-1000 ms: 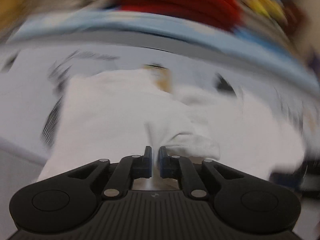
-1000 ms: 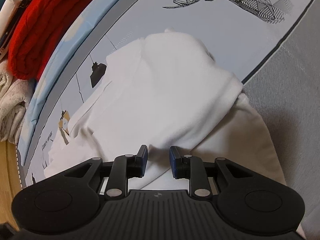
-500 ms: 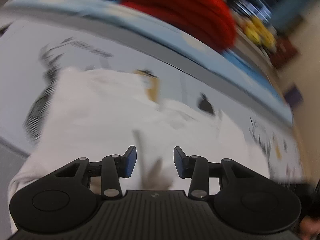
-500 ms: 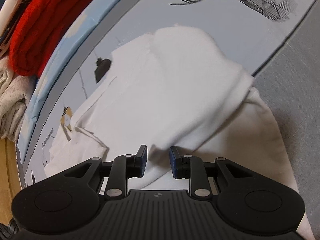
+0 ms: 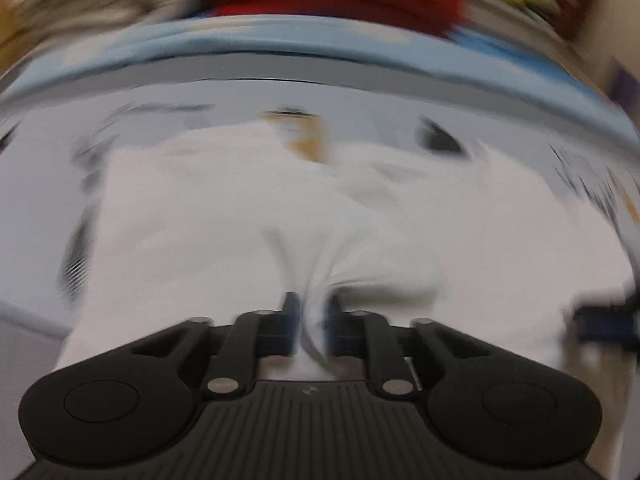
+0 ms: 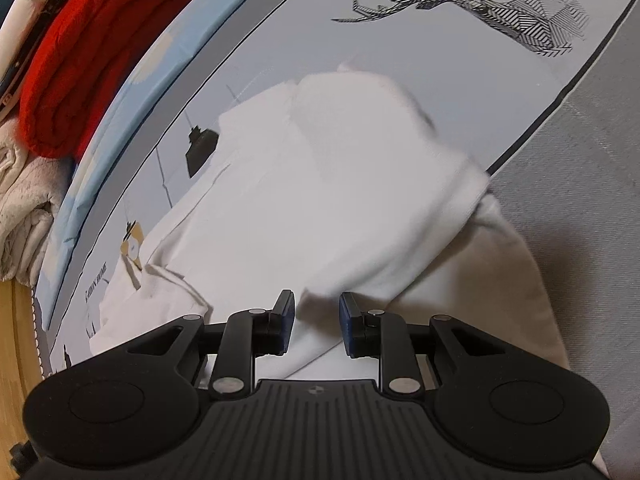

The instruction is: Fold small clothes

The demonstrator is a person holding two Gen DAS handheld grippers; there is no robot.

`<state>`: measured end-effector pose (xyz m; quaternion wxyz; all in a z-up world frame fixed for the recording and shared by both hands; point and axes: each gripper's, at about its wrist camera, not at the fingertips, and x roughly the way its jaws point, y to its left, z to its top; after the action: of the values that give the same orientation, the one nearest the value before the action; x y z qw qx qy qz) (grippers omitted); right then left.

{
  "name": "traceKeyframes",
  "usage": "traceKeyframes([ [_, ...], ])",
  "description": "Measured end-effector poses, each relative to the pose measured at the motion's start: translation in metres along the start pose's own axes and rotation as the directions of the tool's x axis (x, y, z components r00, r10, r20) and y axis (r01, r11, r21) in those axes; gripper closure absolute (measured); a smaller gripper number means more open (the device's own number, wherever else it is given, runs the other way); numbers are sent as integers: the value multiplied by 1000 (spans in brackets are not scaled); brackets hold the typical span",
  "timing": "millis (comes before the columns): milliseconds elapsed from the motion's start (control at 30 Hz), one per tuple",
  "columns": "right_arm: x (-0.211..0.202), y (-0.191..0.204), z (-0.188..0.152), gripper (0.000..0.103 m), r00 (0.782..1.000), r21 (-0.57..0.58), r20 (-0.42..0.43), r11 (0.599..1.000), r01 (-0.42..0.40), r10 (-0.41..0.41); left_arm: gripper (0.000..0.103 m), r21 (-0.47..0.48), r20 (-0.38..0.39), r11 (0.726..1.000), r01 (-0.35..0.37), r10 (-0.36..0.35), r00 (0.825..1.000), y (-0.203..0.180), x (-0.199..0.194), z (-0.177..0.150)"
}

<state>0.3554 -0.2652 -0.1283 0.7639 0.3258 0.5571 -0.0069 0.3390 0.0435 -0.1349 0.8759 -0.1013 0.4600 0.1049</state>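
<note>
Left wrist view, heavily blurred, shows the white garment [image 5: 248, 216] spread across a printed sheet [image 5: 360, 96], with a bunched ridge of its cloth running straight into the left tool [image 5: 311, 314]. That tool's jaws have just been closing, and the fabric is now pinched between the pads. In the right wrist view the same garment [image 6: 320, 184] lies partly folded, one layer doubled over another, near the sheet's dark border and a grey cover [image 6: 580, 168] beside it. The right tool [image 6: 316, 320] stands with its jaws part-way apart; a fold edge of the cloth sits between the pads, but whether they press on it I cannot tell.

My reading is that a fresh pinch has been taken to carry the next fold. To do it well, the left grip should hold only the layer meant to travel, lift just enough to clear the cloth below, and lay the edge square to the fold already made, while the right tool steadies the near edge.

Both tools point steeply down at the bed. A rolled red knit [image 6: 92, 44] and pale folded fabrics [image 6: 24, 200] lie beyond the sheet's blue edge.
</note>
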Motion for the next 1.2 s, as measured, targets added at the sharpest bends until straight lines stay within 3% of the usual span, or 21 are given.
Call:
traceKeyframes([
  [33, 0, -1, 0, 78, 1000, 8, -1, 1000, -3, 3, 84, -108, -4, 994, -6, 5, 1000, 17, -4, 1],
  [100, 0, -3, -1, 78, 1000, 17, -7, 1000, -12, 12, 56, -292, -10, 956, 2, -5, 1000, 47, -9, -1],
  [200, 0, -2, -4, 78, 1000, 25, -13, 1000, -16, 17, 53, -464, -9, 886, 5, -11, 1000, 80, -14, -7],
  [367, 1, -4, -10, 78, 1000, 31, -14, 1000, 1, 0, 53, -597, 25, 793, 119, -130, 991, 116, -11, -4],
  [467, 0, -6, -9, 78, 1000, 39, -12, 999, 5, -5, 58, -600, 5, 790, 123, -150, 989, 123, -6, 0],
  [533, -2, -7, -8, 78, 1000, 43, -2, 999, 12, -12, 97, -581, -15, 807, 101, -135, 991, 126, -6, 3],
  [567, -4, -6, -7, 78, 1000, 44, 7, 999, 15, -15, 97, -570, -22, 817, 90, -125, 992, 126, -6, 7],
  [667, -10, -4, -4, 78, 999, 44, 32, 999, 17, -18, 97, -565, 57, 812, 147, -140, 989, 132, -27, 15],
  [767, -18, 0, -3, 78, 998, 45, 59, 999, 8, -10, 97, -524, 170, 839, 146, -65, 983, 136, -61, 22],
  [833, -22, 1, -3, 78, 997, 58, 82, 998, -5, 0, 94, -550, 143, 829, 99, -23, 989, 146, -61, 20],
  [967, -22, -8, -1, 78, 993, 118, 114, 993, 29, -43, 80, -622, -34, 783, -30, 11, 999, 173, -39, 5],
  [1033, -22, -20, 0, 78, 989, 177, 118, 982, 70, -92, 79, -621, -28, 783, -36, 23, 999, 178, -44, 3],
  [1200, -26, -41, 2, 78, 980, 289, 141, 953, 95, -141, 65, -603, 4, 797, -7, 12, 1000, 183, -49, 10],
])
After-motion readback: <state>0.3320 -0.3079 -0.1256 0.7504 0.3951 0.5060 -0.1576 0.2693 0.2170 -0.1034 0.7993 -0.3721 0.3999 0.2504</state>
